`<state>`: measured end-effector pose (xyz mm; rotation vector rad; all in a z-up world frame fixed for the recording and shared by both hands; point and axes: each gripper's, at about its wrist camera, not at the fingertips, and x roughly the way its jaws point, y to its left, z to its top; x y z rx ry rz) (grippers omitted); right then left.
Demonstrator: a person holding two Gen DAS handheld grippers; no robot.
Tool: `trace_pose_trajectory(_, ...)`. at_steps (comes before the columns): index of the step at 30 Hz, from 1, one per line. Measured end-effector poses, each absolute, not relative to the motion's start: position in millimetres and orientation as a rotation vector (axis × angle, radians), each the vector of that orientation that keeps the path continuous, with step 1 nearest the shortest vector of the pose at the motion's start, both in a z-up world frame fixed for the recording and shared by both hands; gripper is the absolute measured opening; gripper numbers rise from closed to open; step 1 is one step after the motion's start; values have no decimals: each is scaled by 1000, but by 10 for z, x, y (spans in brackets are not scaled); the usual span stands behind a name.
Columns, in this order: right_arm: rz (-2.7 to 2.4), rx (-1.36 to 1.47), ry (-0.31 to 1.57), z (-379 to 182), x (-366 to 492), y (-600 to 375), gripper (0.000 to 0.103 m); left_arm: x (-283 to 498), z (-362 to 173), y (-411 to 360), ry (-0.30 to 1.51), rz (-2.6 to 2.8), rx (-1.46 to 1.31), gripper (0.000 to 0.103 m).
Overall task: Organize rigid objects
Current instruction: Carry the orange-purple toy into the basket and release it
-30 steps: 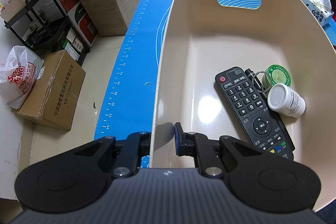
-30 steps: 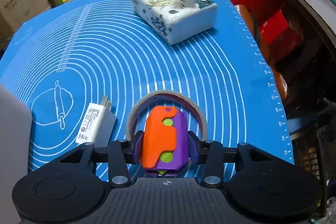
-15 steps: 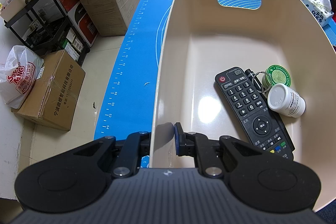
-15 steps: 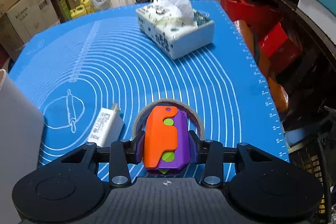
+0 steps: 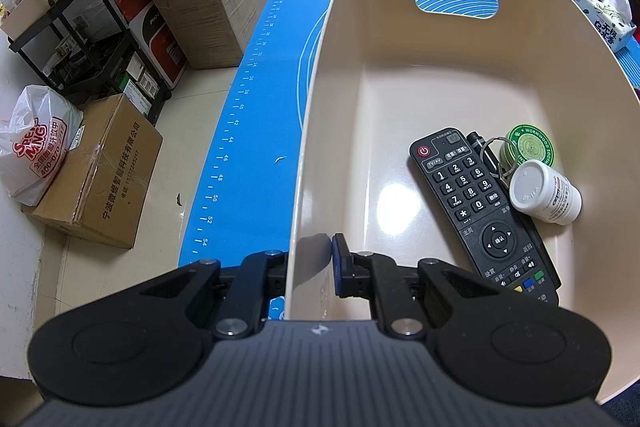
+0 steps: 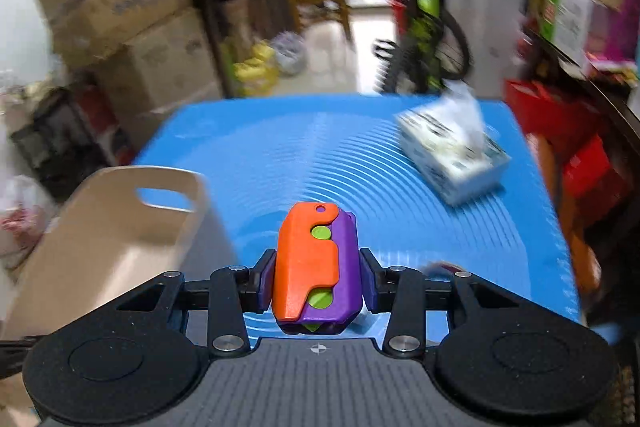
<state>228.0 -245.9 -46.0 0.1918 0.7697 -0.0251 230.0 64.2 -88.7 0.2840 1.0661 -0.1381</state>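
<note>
- Since a second ago, our right hand-held gripper [image 6: 318, 277] has lifted the orange-and-purple toy [image 6: 316, 267] off the desk [image 6: 360, 155], swinging toward the tub [image 6: 108, 239].
- Its pads pinch the toy's flat sides, so we judge it shouldn't twist.
- Our left hand-held gripper [image 5: 310, 267] stays pressed on the tub's near wall, likely steadying it.
- Inside lie a remote [image 5: 476, 203], bottle [image 5: 544, 193] and tin [image 5: 530, 145].

The tissue box [image 6: 454, 157] and background clutter smear with blur (labels unreadable); the remote's [image 5: 482, 203] lower end is hidden.
</note>
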Motion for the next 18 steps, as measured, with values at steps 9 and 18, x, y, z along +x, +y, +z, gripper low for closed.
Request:
trace_pose_trajectory(9,214,78,768,-373,2401,-1537,49,2300,-887,643,1066,-138,285,15)
trace_pose_trajectory(18,297,-13,850,-639,2497,-934,49,2298,-883,644,1065,-140,285,15)
